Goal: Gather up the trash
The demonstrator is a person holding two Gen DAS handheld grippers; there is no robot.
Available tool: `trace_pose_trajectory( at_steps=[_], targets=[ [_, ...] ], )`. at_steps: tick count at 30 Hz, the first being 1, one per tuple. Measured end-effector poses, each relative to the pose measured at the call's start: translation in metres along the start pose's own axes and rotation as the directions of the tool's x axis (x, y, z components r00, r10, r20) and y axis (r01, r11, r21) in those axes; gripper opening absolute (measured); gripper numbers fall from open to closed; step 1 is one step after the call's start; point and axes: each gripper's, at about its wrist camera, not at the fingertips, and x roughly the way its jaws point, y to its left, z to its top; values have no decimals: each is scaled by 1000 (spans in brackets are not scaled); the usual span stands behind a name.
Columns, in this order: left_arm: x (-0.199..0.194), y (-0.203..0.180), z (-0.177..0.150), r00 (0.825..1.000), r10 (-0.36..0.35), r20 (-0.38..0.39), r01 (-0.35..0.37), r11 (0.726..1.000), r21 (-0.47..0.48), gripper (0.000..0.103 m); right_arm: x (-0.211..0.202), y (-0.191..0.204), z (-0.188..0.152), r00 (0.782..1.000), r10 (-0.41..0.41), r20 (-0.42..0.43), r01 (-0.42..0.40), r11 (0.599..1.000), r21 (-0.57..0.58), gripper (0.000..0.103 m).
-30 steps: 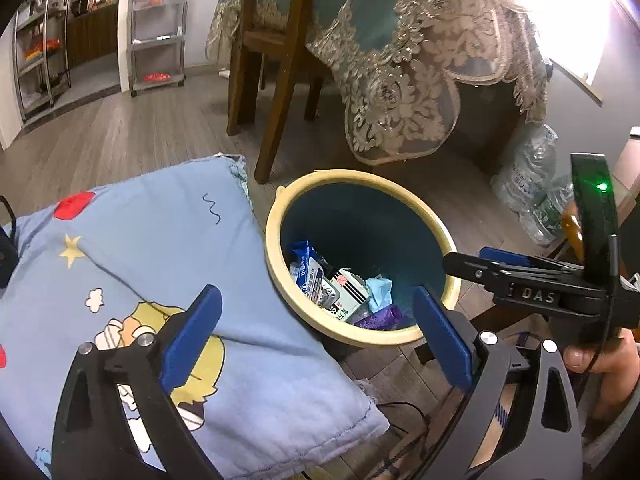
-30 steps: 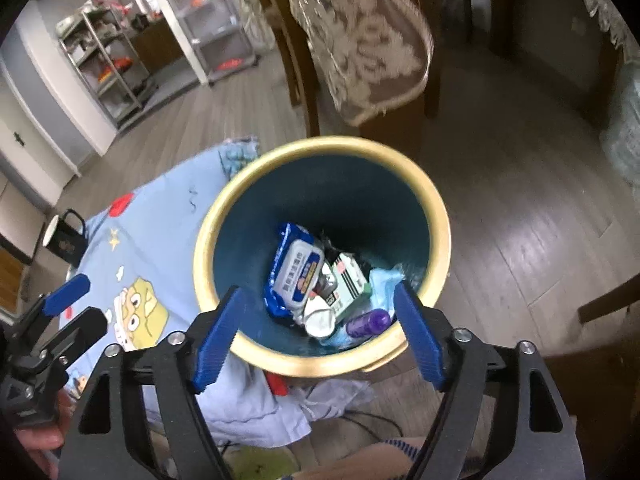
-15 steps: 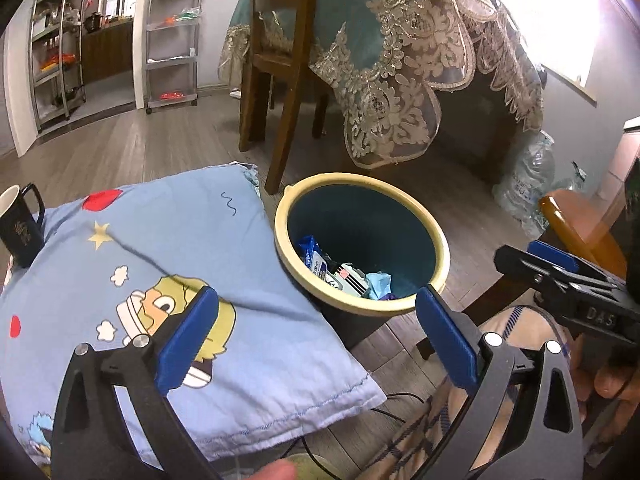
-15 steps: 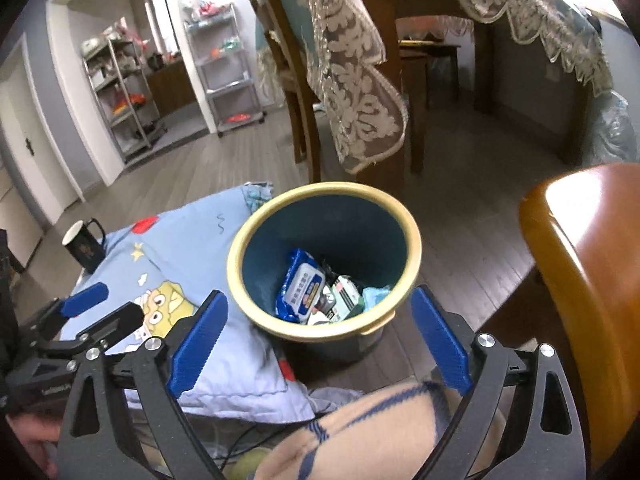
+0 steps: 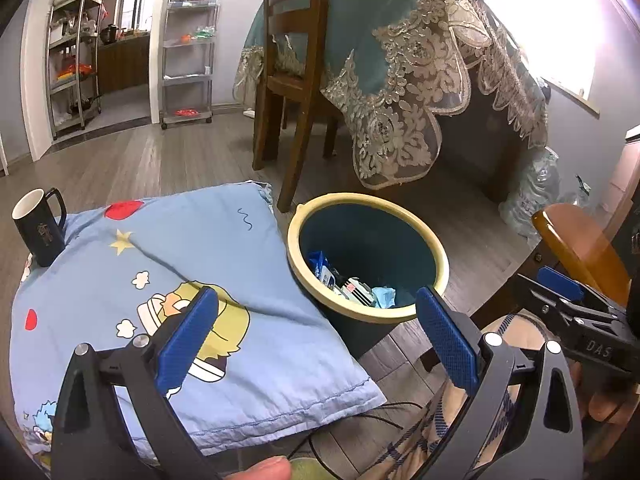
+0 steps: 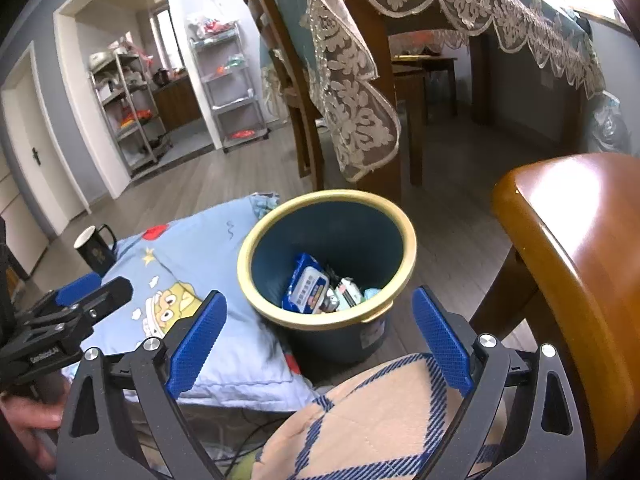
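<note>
1. Bin: dark blue, yellow rim, upright on the wood floor, just beside the right edge of the cushion.
2. Trash lies at the bottom of the bin: a blue wipes pack, a small white-and-green carton, a crumpled light-blue scrap. Other pieces are too small to tell.
3. Left gripper: jaws wide apart, nothing between the blue pads. It hangs over the cushion's near right corner, short of the bin.
4. Right gripper: jaws at full spread, empty. The bin shows in the gap between the pads, further off, not touched.
5. Each gripper appears at the edge of the other's view; a hand grips the left handle.
6. Cushion: pale blue, cartoon print. A black mug stands upright at its far left corner.
7. A plaid blanket sits low in the right view, under the right gripper.
8. Orange-brown chair to the right of the bin.
9. Behind the bin: table with a lace-edged cloth and a dark wooden chair.
</note>
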Motion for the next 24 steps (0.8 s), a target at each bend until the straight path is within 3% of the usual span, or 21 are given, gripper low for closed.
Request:
trace_pose_trajectory(
  at_steps=[24],
  targets=[
    [-3, -5, 0, 1000, -3, 29, 3, 1000, 17, 97, 7, -1, -1, 1000, 0, -19, 1, 1000, 13, 93]
  ],
)
